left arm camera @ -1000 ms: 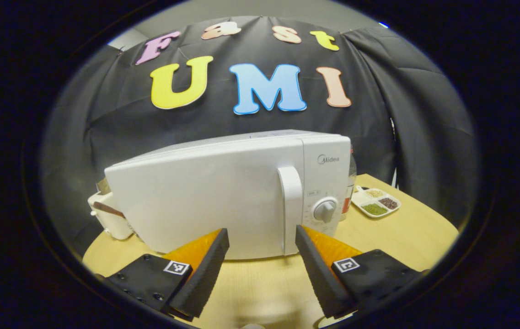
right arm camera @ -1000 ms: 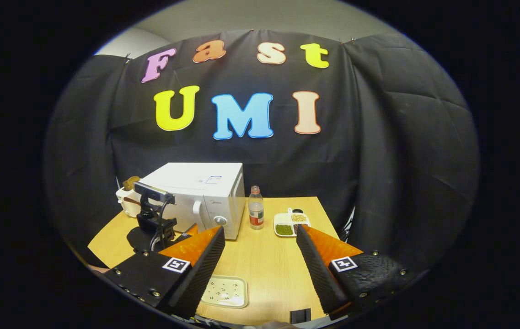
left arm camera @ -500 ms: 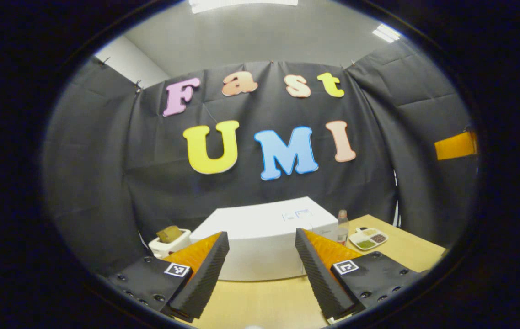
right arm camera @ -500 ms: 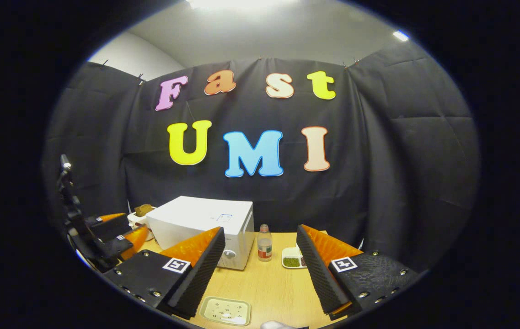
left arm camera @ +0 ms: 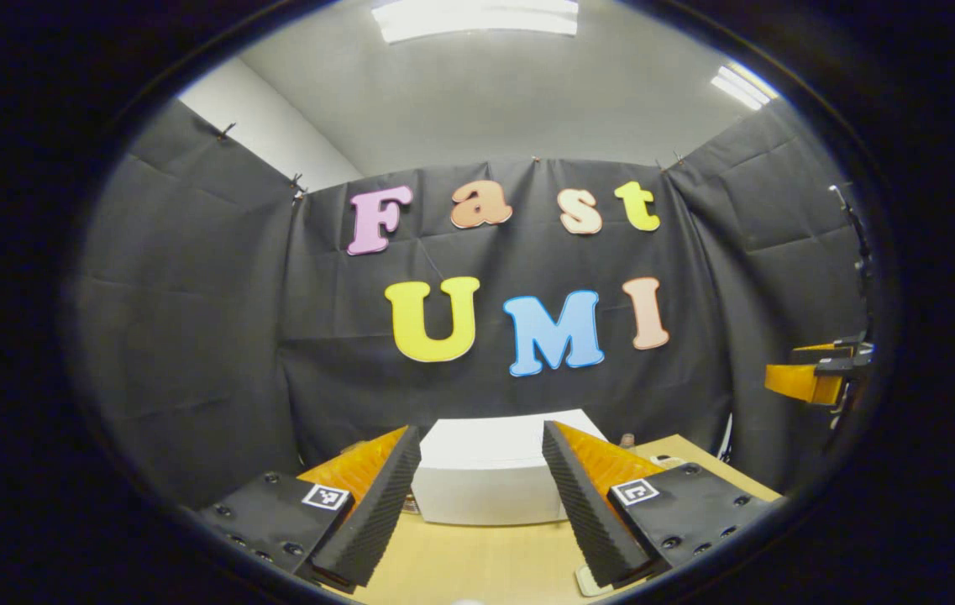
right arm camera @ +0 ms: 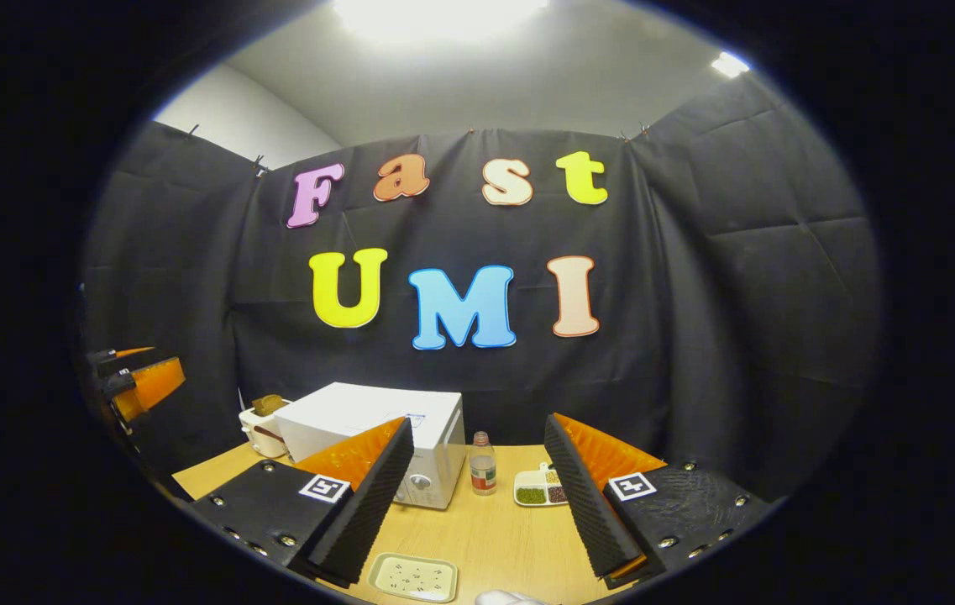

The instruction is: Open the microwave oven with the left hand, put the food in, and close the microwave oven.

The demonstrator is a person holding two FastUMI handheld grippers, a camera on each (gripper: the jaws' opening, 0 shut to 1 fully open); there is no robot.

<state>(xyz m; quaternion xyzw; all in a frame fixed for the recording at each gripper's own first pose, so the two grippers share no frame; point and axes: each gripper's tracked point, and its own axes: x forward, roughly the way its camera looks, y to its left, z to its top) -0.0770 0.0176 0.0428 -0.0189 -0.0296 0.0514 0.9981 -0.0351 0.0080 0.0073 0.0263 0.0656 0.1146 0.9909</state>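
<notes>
**Inspector A:** State of the left gripper [left arm camera: 481,496]?

**Inspector B:** In the left gripper view its two fingers stand well apart with nothing between them. It is held above the wooden table [left arm camera: 477,559] and points toward the far wall. In the right gripper view the same gripper [right arm camera: 137,382] shows at the far left, raised well above the table.

**Inspector A:** And the right gripper [right arm camera: 477,491]?

**Inspector B:** Fingers spread wide, holding nothing. It too is up off the table. In the left gripper view it [left arm camera: 813,378] appears at the far right edge, high up.

**Inspector A:** Location of the microwave oven [right arm camera: 376,420]?

**Inspector B:** On the far left part of the table, against the black cloth. In the right gripper view it is a white box with its door shut; a round dial [right arm camera: 420,481] shows low on its front right. In the left gripper view its white top [left arm camera: 485,458] sits directly ahead, framed between the fingers.

**Inspector A:** Other items?

**Inspector B:** Just right of the oven stands a small bottle [right arm camera: 482,464] with a red label, upright. Right of that lies a white divided dish [right arm camera: 537,490] holding green and darker contents in separate compartments. Left of the oven is a white toaster [right arm camera: 263,424] with something brown sticking out of its top. Near the front edge of the table lies a pale rectangular tray [right arm camera: 414,577] with small dark marks on it.

**Inspector A:** Any contact between grippers and oven?

**Inspector B:** None; both are well apart from it.
</notes>
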